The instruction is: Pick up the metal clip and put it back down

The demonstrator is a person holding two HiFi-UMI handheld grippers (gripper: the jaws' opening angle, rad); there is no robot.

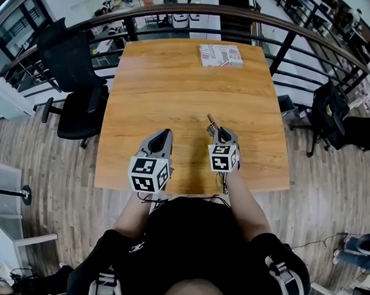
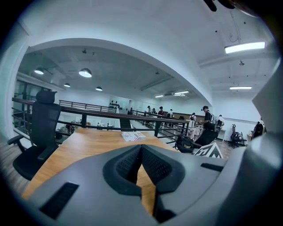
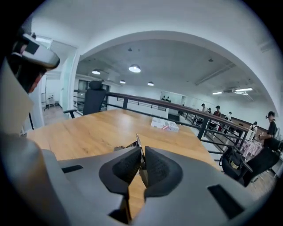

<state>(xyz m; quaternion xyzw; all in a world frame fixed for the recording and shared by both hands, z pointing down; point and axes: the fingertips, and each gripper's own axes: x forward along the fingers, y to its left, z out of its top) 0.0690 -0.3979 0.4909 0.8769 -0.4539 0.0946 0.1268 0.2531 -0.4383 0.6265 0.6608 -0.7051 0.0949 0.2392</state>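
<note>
The metal clip (image 3: pixel 138 143) could slip out and fall; the right tongs (image 3: pixel 141 155) pinch it only by a thin edge near their tips, so a little shake or a looser squeeze would drop it onto the counter (image 1: pixel 175 88); it might then bounce or slide away. It could also land hard if the tongs let go while it is up in the air; I think it needs to come down low first. The clip is small, thin and grey, with a flat strip poking up past the tips and a darker bit out to one side; it seems to hang just above the wood, near the person's side of the counter. The left tongs (image 1: pixel 164 135) are pressed together with nothing in them; they sit beside the right ones. A small box (image 1: pixel 221 55) lies far off at the other end.
</note>
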